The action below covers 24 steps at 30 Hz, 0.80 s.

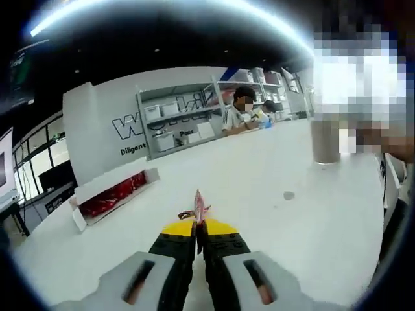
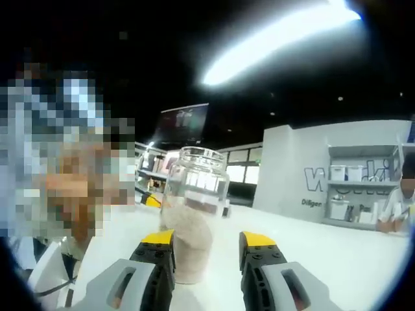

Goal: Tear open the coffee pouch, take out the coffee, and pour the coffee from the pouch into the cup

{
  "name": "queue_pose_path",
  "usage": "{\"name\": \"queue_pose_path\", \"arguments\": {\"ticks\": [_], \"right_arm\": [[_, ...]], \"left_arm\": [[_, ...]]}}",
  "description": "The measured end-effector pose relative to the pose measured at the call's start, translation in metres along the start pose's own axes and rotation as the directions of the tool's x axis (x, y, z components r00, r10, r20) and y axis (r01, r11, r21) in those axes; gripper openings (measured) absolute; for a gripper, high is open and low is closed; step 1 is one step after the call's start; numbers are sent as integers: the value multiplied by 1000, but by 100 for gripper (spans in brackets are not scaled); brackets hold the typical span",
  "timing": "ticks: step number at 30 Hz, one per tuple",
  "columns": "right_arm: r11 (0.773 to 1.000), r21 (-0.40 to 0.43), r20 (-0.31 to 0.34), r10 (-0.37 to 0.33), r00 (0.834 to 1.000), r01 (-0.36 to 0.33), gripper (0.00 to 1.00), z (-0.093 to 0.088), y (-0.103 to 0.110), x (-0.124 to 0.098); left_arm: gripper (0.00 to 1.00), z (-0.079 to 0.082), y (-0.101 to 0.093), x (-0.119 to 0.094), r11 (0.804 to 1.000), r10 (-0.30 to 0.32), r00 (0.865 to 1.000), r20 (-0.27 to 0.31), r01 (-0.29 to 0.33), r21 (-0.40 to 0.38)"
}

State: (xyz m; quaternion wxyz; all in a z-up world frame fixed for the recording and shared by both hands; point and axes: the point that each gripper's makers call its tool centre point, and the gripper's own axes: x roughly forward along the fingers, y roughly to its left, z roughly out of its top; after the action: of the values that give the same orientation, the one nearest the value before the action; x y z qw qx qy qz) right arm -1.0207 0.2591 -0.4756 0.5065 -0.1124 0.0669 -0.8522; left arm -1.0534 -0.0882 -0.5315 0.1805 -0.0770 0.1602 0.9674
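My left gripper [image 1: 196,225] is shut on a thin red coffee pouch [image 1: 198,206], which I see edge-on, sticking up out of the yellow-tipped jaws over the white table [image 1: 259,214]. A clear glass cup [image 1: 324,139] with pale powder in its lower half stands far right on the table. In the right gripper view the same cup [image 2: 192,214] stands close ahead. My right gripper [image 2: 207,245] is open, its left fingertip [image 2: 157,238] against the cup's side and a gap on the other side.
A white box with red packets [image 1: 110,194] lies at the left of the table. A small dark spot [image 1: 288,195] marks the tabletop. Grey shelves [image 1: 178,120] and seated people [image 1: 237,110] are at the back. A person stands close by at the table's edge.
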Motion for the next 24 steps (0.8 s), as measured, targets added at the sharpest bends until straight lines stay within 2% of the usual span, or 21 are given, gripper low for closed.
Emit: {"name": "queue_pose_path", "arguments": {"ticks": [4,6,10,14,15,21,24], "right_arm": [[1000,11,-7,-6,1000,6,39,-2,-2,0],[1000,15,-10,-9,1000,9,39,-3,-3,-1],[1000,15,-17,-12,1000,12,39,-4,-4,0],[1000,-1,-24,-5,1000,5,39,-5,-1,0],[1000,-4,-25,-3,1000,3,39,-5,-1,0],[1000,2,-24,9,1000,-9,39,-5,1,2],[999,42,-4,15,1000,-15,41,-2,1,1]], "left_arm": [[8,-12,-10,5,999,-22,997,-78,25,39],[7,-12,-9,7,997,-9,996,-83,16,77],[8,-14,-13,6,999,-21,995,-92,24,33],[10,-16,-8,5,1000,-20,995,-94,20,-1],[11,-17,-7,5,999,-16,995,-95,13,-31],[25,-16,-7,5,996,-42,996,-84,35,-84],[29,-16,-1,5,997,-26,996,-80,19,-81]]}}
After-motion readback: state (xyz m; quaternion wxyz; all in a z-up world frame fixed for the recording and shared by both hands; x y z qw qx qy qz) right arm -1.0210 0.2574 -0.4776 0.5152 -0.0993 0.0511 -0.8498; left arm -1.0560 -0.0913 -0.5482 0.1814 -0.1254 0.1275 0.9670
